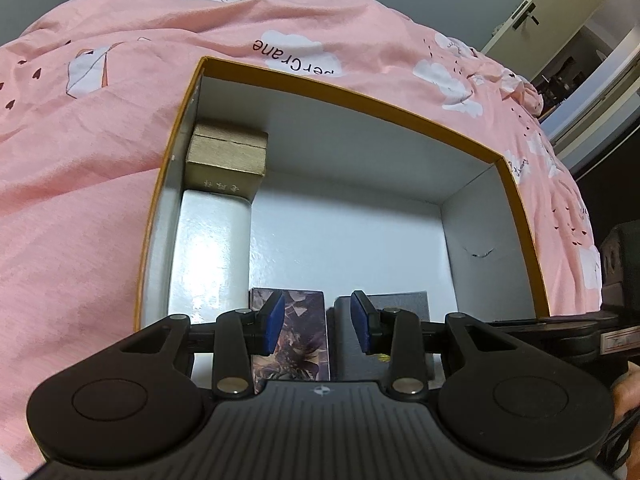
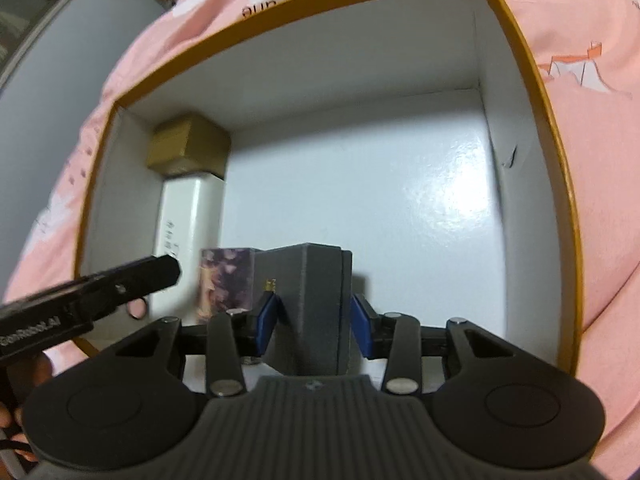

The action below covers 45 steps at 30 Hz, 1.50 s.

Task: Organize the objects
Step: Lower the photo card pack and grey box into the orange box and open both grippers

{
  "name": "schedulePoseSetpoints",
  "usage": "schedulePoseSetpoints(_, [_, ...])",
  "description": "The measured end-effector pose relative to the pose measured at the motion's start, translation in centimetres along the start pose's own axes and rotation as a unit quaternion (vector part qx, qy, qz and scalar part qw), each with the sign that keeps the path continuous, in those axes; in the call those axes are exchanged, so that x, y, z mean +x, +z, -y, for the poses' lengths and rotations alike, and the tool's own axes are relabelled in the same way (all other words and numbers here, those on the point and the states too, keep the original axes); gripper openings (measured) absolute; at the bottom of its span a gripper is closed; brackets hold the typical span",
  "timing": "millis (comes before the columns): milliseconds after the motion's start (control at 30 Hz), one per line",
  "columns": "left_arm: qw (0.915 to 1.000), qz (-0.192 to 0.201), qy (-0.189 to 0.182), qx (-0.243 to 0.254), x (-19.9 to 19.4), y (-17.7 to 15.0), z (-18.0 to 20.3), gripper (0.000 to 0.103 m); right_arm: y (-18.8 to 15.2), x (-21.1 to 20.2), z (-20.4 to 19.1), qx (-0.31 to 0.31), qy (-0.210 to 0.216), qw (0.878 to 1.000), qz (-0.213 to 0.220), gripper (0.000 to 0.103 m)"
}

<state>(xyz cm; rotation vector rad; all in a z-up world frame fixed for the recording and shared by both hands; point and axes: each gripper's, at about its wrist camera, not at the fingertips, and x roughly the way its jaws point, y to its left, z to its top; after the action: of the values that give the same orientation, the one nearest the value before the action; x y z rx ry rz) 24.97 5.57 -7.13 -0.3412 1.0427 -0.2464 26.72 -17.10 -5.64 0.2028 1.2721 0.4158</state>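
Note:
An orange-rimmed carton (image 1: 360, 94) (image 2: 280, 20) lies open on a bed. In its far left corner stands a gold box (image 1: 226, 156) (image 2: 188, 144), with a long white box (image 1: 212, 248) (image 2: 192, 220) in front of it along the left wall. A purple patterned box (image 1: 304, 328) (image 2: 226, 276) lies near the front, and a dark grey box (image 1: 400, 304) (image 2: 316, 280) stands right beside it. My right gripper (image 2: 316, 322) is shut on the grey box, its blue pads against both sides. My left gripper (image 1: 318, 322) hovers open above the purple box, holding nothing.
Pink printed bedding (image 1: 80, 160) surrounds the carton on all sides. The carton's right wall has a small tear (image 1: 480, 254). A door (image 1: 540, 8) stands beyond the bed at the upper right. One black finger (image 2: 160, 272) of the left gripper reaches over the white box.

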Motion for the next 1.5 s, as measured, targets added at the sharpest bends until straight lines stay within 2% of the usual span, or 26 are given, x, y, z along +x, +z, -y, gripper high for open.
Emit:
schedulePoseSetpoints(100, [1.0000, -0.002, -0.002, 0.003, 0.1, -0.2, 0.3, 0.040, -0.1, 0.8, -0.4, -0.021, -0.033, 0.999, -0.016, 0.045])
schedulePoseSetpoints(300, [1.0000, -0.004, 0.001, 0.009, 0.2, -0.4, 0.5, 0.040, -0.3, 0.9, -0.3, -0.028, -0.033, 0.999, -0.024, 0.046])
schedulePoseSetpoints(433, [0.9999, -0.002, 0.002, 0.013, 0.1, -0.7, 0.7, 0.040, -0.2, 0.9, -0.2, -0.017, -0.022, 0.999, -0.024, 0.037])
schedulePoseSetpoints(733, [0.9996, 0.009, 0.010, 0.023, -0.5, -1.0, 1.4, 0.040, -0.4, 0.8, -0.9, -0.020, -0.027, 0.999, -0.016, 0.034])
schedulePoseSetpoints(867, [0.9988, 0.030, 0.014, 0.035, -1.9, -1.5, 2.6, 0.040, -1.0, -0.7, -2.3, -0.068, -0.054, 0.996, 0.026, 0.034])
schedulePoseSetpoints(1067, [0.9942, 0.090, 0.015, 0.057, -5.1, -2.5, 4.4, 0.040, -2.9, -5.2, -3.9, -0.129, -0.047, 0.984, 0.112, 0.036])
schedulePoseSetpoints(1200, [0.9881, 0.130, 0.017, 0.079, -7.4, -3.7, 5.5, 0.041, -5.2, -8.6, -4.1, -0.157, -0.040, 0.973, 0.167, 0.046])
schedulePoseSetpoints(1267, [0.9857, 0.138, 0.021, 0.094, -8.1, -4.4, 5.9, 0.041, -6.2, -10.0, -4.0, -0.157, -0.029, 0.970, 0.185, 0.047])
schedulePoseSetpoints(1300, [0.9843, 0.143, 0.021, 0.101, -8.5, -4.8, 6.1, 0.041, -6.7, -10.5, -3.9, -0.157, -0.023, 0.968, 0.192, 0.051])
schedulePoseSetpoints(1333, [0.9825, 0.150, 0.020, 0.109, -8.9, -5.2, 6.2, 0.042, -7.4, -11.3, -3.8, -0.155, -0.020, 0.967, 0.202, 0.059])
schedulePoseSetpoints(1433, [0.9790, 0.164, 0.020, 0.120, -10.2, -6.4, 6.3, 0.045, -9.0, -12.6, -3.8, -0.158, -0.024, 0.962, 0.221, 0.063])
schedulePoseSetpoints(1467, [0.9777, 0.173, 0.015, 0.118, -10.7, -6.9, 6.2, 0.050, -9.6, -12.9, -4.0, -0.160, -0.027, 0.961, 0.225, 0.063])
schedulePoseSetpoints(1500, [0.9763, 0.182, 0.012, 0.116, -11.2, -7.2, 6.1, 0.058, -10.2, -13.1, -4.0, -0.162, -0.028, 0.960, 0.227, 0.064])
